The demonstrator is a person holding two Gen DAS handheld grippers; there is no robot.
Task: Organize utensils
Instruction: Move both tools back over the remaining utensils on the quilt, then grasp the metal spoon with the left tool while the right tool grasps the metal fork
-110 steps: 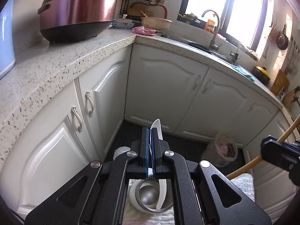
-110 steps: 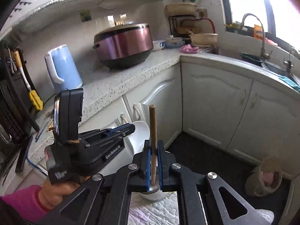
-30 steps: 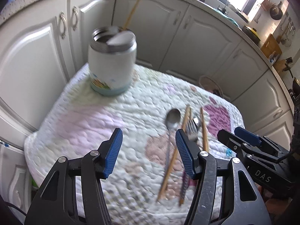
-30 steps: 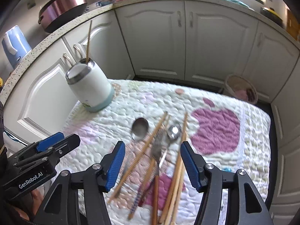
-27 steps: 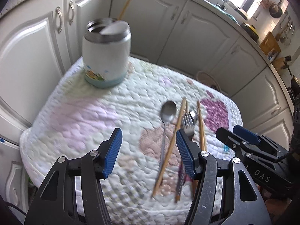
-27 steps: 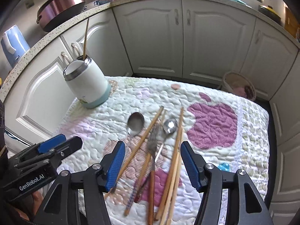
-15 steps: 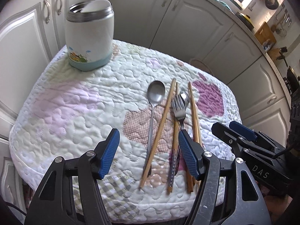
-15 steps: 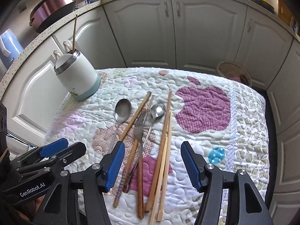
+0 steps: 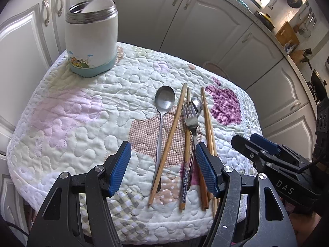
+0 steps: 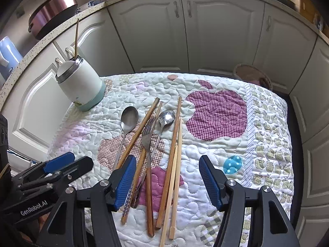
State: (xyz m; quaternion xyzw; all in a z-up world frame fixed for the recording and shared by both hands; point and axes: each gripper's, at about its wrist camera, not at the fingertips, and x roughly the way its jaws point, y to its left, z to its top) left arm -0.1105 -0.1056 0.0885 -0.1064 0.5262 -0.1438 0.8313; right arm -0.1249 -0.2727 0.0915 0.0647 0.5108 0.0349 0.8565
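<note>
A white jar with a steel rim (image 9: 91, 39) (image 10: 80, 84) stands at the far left of the quilted cloth (image 9: 78, 123) (image 10: 216, 154); a white spoon and a wooden chopstick (image 10: 76, 37) stick out of it. On the cloth lie a large steel spoon (image 9: 164, 107) (image 10: 128, 121), a fork (image 9: 190, 117) (image 10: 147, 135), a smaller spoon (image 10: 165, 119) and several wooden chopsticks (image 9: 171, 135) (image 10: 173, 150). My left gripper (image 9: 163, 168) is open and empty above the utensils' handle ends. My right gripper (image 10: 167, 179) is open and empty over the chopsticks.
White kitchen cabinets (image 10: 185, 30) surround the small table. A countertop holds a rice cooker (image 10: 51, 10) and a blue kettle (image 10: 8, 53). A waste basket (image 10: 253, 76) stands on the dark floor beyond the table's far edge.
Both grippers, earlier shut on a white spoon and a chopstick over the jar, are now open and empty. They have pulled back and dropped toward the utensils lying on the cloth.
</note>
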